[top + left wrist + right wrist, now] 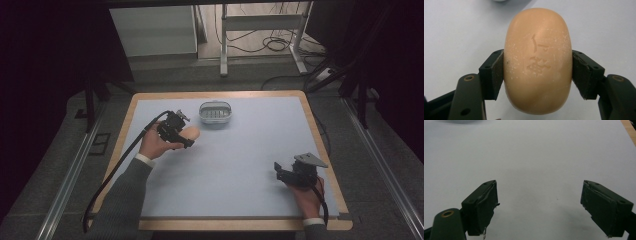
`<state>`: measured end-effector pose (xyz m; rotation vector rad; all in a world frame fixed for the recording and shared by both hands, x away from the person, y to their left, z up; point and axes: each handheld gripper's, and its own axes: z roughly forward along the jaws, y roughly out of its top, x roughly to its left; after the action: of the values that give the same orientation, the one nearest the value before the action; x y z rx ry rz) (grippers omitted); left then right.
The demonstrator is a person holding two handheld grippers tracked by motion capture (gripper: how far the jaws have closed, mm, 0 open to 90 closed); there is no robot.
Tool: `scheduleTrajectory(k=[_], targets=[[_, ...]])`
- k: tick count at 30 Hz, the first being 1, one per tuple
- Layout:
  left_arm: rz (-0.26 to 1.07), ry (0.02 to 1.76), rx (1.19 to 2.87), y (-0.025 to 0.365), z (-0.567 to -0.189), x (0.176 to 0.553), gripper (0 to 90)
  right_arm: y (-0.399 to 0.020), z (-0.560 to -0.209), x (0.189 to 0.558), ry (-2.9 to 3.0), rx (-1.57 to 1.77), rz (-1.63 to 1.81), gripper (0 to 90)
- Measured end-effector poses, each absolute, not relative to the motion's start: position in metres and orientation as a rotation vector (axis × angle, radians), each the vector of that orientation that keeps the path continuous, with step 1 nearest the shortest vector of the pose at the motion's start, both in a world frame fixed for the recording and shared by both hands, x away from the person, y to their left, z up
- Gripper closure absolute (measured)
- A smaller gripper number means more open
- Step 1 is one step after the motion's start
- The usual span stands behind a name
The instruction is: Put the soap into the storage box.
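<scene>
A peach-coloured oval bar of soap (537, 62) is clamped between the two black jaws of my left gripper (537, 72), which is shut on it. In the high view this left gripper (186, 134) holds the soap (191, 132) at the left middle of the table, just left of a grey oval soap dish (215, 113). My right gripper (280, 170) rests near the front right of the table. Its jaws stand wide apart over bare surface in the right gripper view (539, 207), with nothing between them.
The table (240, 165) has a pale blue top with a wooden rim. Behind it are a white metal frame (260, 30), cables on the floor and dark stands at both sides. A black cable (115, 170) trails from the left gripper over the table's left edge.
</scene>
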<state>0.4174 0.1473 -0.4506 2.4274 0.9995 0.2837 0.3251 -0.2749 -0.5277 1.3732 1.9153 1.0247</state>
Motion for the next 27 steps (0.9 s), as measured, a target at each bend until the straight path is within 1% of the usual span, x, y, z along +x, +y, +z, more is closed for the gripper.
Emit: scheduleTrajectory(k=[10,27], targets=[[0.283,0.997,2.416,0.142,-0.447,0.422,32.9,-0.275,-0.528,0.325,1.915,1.374,1.024,14.5],[0.289,0.979,2.443,0.133,-0.445,0.432,32.9,-0.275,-0.528,0.325,1.917,1.375,1.024,14.5]])
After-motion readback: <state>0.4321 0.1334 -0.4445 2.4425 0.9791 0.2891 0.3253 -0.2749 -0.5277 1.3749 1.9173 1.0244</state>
